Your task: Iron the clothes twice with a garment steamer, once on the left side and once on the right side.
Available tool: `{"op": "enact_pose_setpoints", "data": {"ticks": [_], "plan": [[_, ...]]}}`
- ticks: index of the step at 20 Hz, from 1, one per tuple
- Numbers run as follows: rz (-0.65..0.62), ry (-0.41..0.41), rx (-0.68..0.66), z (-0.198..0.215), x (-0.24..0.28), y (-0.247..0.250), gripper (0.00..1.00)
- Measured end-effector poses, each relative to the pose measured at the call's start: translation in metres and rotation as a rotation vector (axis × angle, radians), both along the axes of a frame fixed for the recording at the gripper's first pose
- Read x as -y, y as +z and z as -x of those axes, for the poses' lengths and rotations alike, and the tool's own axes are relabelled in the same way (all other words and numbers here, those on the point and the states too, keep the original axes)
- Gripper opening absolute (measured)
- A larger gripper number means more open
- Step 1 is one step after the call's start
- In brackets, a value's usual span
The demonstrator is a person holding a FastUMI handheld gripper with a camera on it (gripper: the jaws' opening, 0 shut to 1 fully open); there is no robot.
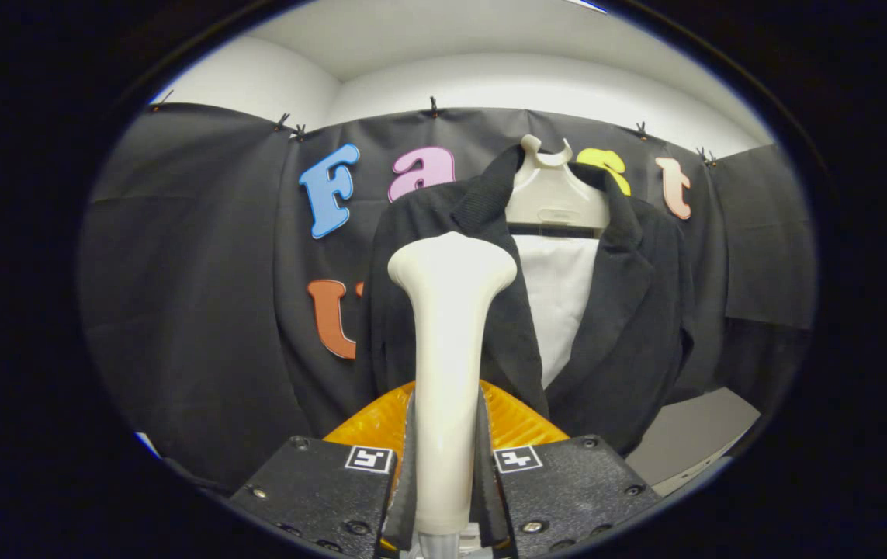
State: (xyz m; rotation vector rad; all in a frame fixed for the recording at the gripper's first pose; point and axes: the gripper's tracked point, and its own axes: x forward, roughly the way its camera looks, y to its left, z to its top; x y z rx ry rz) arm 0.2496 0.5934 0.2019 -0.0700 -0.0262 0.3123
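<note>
A cream garment steamer (447,365) stands upright between my fingers, its wide head up at chest height of the clothes. My gripper (445,458) is shut on the steamer's handle, both fingers pressing its sides. Beyond the steamer hangs a black jacket (629,310) on a cream hanger (556,198), open at the front with a white panel (559,303) behind the lapels. The steamer head sits in front of the jacket's left lapel; whether it touches the cloth I cannot tell.
An orange ribbed part (517,419) shows just behind the fingers, below the jacket. A grey surface (691,435) lies low to the right of the jacket. Black cloth wall stands behind everything, with a white wall above it.
</note>
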Motion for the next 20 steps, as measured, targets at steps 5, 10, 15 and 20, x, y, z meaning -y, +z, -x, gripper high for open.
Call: {"op": "enact_pose_setpoints", "data": {"ticks": [5, 10, 15, 20], "plan": [[0.002, -0.016, -0.051, 0.0, 0.013, -0.034, 0.34], [0.018, -0.028, -0.095, -0.001, 0.024, -0.066, 0.34], [0.032, -0.032, -0.132, 0.0, 0.03, -0.098, 0.34], [0.064, -0.035, -0.157, 0.002, 0.034, -0.129, 0.34]]}}
